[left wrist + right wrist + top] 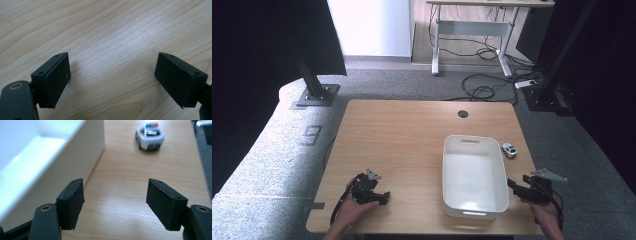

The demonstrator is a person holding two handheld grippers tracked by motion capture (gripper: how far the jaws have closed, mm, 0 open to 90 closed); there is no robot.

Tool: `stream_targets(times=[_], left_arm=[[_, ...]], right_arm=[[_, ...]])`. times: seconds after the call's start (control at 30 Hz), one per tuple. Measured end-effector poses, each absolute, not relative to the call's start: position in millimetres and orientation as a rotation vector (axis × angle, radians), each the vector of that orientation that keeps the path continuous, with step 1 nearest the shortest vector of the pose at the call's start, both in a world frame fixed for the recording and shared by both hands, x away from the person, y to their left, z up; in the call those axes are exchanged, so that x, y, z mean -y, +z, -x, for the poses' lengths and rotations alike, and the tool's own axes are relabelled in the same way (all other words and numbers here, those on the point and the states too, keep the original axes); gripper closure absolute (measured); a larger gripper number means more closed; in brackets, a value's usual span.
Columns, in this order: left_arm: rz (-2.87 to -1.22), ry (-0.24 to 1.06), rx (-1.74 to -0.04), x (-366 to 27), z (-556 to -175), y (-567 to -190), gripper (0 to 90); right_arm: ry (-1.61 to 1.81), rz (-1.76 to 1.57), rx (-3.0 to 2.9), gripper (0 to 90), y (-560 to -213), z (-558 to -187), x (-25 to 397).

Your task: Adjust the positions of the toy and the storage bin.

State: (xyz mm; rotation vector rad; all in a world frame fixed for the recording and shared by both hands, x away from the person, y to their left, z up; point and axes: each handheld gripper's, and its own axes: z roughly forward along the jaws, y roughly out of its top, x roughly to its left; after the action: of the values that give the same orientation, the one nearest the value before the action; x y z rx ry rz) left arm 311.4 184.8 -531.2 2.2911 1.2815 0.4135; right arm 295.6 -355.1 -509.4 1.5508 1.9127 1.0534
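Note:
A small white toy police car (509, 150) (149, 137) stands on the wooden table (402, 145), just right of an empty white bin (473, 175) (42, 152). My right gripper (513, 185) (115, 202) hovers low at the bin's right side, near the table's front edge, open, with the car ahead of its jaws at some distance. Over at the front left, my left gripper (384, 196) (112, 80) is held open close above bare wood with nothing between its pads.
A round cable hole (463, 114) sits near the table's far edge. Beyond the table lie grey carpet, a black frame post (314, 85), loose cables (484, 90) and another desk's legs (437, 45). The table's right edge runs close past the car.

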Motion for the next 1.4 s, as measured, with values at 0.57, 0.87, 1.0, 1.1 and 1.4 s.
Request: stream_targets(times=[0.57,0.87,1.0,1.1,1.4], left_arm=[[-2.284,0.384,-1.277,-184.9,-311.7,-532.2,13.8],[-2.276,0.378,-1.283,-185.4,-311.8,-532.6,13.4],[-2.276,0.378,-1.281,-185.5,-311.8,-532.7,13.4],[-2.274,0.378,-1.281,-185.5,-311.8,-532.8,13.4],[-2.274,0.378,-1.279,-185.7,-311.8,-532.9,13.3]], right_arm=[[1.211,-1.513,-1.855,30.7,-486.2,-286.4,349.5],[1.253,-1.464,-1.858,31.0,-476.6,-282.0,336.3],[1.227,-1.456,-1.908,31.2,-482.6,-286.4,328.6],[1.213,-1.452,-1.927,32.5,-485.2,-288.4,323.9],[1.117,-1.515,-1.934,50.9,-496.4,-299.3,312.8]])
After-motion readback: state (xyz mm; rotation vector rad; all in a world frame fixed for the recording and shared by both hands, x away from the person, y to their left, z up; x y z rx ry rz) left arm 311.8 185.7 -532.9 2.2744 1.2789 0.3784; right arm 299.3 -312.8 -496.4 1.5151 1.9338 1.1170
